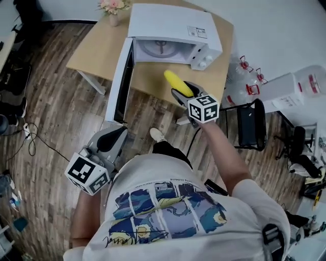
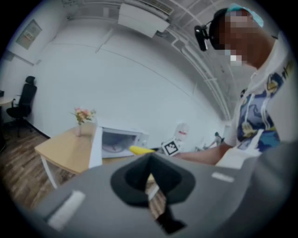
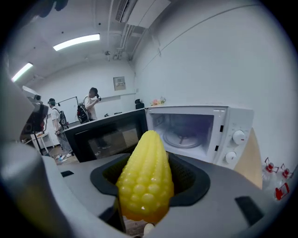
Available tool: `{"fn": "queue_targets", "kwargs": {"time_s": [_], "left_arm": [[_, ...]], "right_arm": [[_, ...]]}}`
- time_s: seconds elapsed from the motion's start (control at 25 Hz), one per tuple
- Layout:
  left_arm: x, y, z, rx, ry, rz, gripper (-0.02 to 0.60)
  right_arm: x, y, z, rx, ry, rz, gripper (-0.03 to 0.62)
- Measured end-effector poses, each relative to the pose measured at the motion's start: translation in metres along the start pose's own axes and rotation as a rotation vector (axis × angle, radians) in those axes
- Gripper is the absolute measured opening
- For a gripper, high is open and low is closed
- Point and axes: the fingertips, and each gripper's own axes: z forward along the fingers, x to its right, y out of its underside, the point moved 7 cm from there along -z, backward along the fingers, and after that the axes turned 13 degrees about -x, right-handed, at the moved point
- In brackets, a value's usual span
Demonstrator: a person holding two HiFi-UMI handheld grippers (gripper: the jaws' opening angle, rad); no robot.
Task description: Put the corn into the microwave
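On my feed the right gripper point(image 1: 178, 93) has its fingers point(image 3: 191, 179) clamped on the corn point(image 1: 178, 83), gripping the thick lower end while the tapered tip sticks out ahead. The corn hangs in the air over the front part of the bench point(image 1: 97, 53), just short of the microwave point(image 1: 175, 28) and not inside it. Its tip is aimed up toward the open cavity. The microwave door point(image 1: 118, 76) is swung fully out on the left side, standing past the bench's front edge. Through the opening I can see the glass turntable point(image 3: 181, 138), bare, with the two control knobs point(image 3: 234, 146) to its right. The left gripper point(image 1: 121, 131) is low at the person's side, well apart from the bench and over the wooden floor point(image 1: 56, 117). Its fingers point(image 2: 135, 179) are drawn in to a thin slit with nothing between them, only floorboards showing through. A small vase of flowers point(image 1: 113, 10) sits on the far corner of the bench, left of the microwave. To the right of the bench stand a black chair point(image 1: 250, 122) and some clear water jugs point(image 1: 243, 84). In the right gripper view, a couple of people point(image 3: 91, 108) stand far across the room.
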Motion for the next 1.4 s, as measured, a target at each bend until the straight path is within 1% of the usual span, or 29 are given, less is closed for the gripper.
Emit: {"fn": "queue_targets", "kwargs": {"time_s": [0.16, 0.32, 0.44, 0.56, 0.76, 1.0, 1.24, 1.4], "left_arm": [[-0.012, -0.020, 0.014, 0.019, -0.087, -0.030, 0.008], [-0.024, -0.034, 0.032, 0.029, -0.157, -0.079, 0.008], [-0.026, -0.043, 0.044, 0.019, -0.204, -0.090, 0.008], [-0.028, -0.048, 0.052, 0.012, -0.251, -0.107, 0.008], [-0.032, -0.052, 0.058, 0.018, -0.331, -0.154, 0.009], [-0.032, -0.051, 0.063, 0.011, -0.403, -0.201, 0.008], [-0.034, -0.050, 0.066, 0.014, -0.443, -0.223, 0.008], [-0.036, -0.049, 0.067, 0.013, -0.454, -0.238, 0.009]], "right_arm": [[0.042, -0.030, 0.051, -0.028, -0.010, -0.055, 0.256], [0.076, -0.052, 0.099, -0.051, 0.005, -0.089, 0.258], [0.093, -0.063, 0.133, -0.063, 0.012, -0.107, 0.256], [0.107, -0.069, 0.164, -0.071, 0.024, -0.102, 0.258], [0.121, -0.079, 0.203, -0.086, 0.041, -0.110, 0.258], [0.133, -0.093, 0.236, -0.085, 0.054, -0.119, 0.258], [0.141, -0.101, 0.250, -0.082, 0.063, -0.129, 0.258], [0.140, -0.101, 0.253, -0.114, 0.093, -0.161, 0.258]]}}
